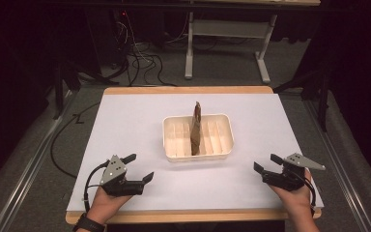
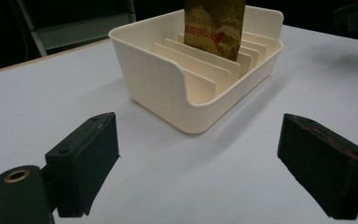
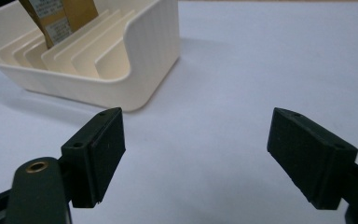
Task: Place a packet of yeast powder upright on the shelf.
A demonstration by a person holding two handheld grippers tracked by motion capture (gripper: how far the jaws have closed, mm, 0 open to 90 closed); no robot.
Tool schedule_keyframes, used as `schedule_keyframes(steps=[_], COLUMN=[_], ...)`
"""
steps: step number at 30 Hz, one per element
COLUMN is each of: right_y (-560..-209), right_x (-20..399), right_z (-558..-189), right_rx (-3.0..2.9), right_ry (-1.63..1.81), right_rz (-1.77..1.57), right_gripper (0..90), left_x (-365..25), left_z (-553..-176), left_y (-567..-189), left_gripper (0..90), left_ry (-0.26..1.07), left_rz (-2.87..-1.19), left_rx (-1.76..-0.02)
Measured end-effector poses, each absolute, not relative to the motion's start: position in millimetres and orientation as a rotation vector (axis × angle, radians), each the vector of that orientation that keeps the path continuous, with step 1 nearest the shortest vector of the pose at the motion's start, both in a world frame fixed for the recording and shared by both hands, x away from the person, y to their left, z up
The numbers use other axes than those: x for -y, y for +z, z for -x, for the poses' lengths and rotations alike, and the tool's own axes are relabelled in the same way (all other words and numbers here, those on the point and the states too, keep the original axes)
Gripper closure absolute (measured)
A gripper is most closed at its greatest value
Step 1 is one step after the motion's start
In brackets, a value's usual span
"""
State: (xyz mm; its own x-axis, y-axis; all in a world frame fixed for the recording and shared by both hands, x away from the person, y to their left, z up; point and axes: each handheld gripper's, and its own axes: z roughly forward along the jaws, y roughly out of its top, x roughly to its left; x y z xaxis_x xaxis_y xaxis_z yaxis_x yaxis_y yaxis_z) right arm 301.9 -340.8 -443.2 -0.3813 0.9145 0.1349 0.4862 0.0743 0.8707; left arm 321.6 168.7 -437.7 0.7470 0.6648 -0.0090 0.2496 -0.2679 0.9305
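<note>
Packet [image 1: 196,128] upright in a middle slot of the rack [image 1: 174,147], mid-table [image 1: 125,121], between left tongs [image 1: 141,167] and right tongs [image 1: 266,163].

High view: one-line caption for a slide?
Both grippers, left and right, rest open near a cream slotted tray holding one upright brown packet.

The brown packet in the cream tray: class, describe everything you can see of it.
The brown packet is flat and thin, with a glossy golden-brown surface that looks like foil or plastic. One face carries red lettering, the other a pale printed label. It stands upright on edge in a slot between the dividers of the cream tray, near the tray's middle, its top rising well above the rim. The dividers and tray hold it; both open grippers are well clear of it.
</note>
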Motion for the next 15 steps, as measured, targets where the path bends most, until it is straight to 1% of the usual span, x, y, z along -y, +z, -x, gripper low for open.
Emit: schedule_keyframes(steps=[5,15], right_y=[-442.1,-446.7], right_x=[339.5,346.6], right_z=[-302.6,-304.1], right_rx=[-1.911,-1.897], right_ry=[1.226,1.215], right_rz=[-1.337,-1.388], right_gripper=[19.5,19.2], left_x=[-168.1,-173.1], left_z=[-321.0,-320.4], left_y=[-438.7,-436.7], left_gripper=[13.0,12.9], left_ry=[0.471,0.479], left_rz=[-1.853,-1.838], left_rx=[-0.708,-0.71])
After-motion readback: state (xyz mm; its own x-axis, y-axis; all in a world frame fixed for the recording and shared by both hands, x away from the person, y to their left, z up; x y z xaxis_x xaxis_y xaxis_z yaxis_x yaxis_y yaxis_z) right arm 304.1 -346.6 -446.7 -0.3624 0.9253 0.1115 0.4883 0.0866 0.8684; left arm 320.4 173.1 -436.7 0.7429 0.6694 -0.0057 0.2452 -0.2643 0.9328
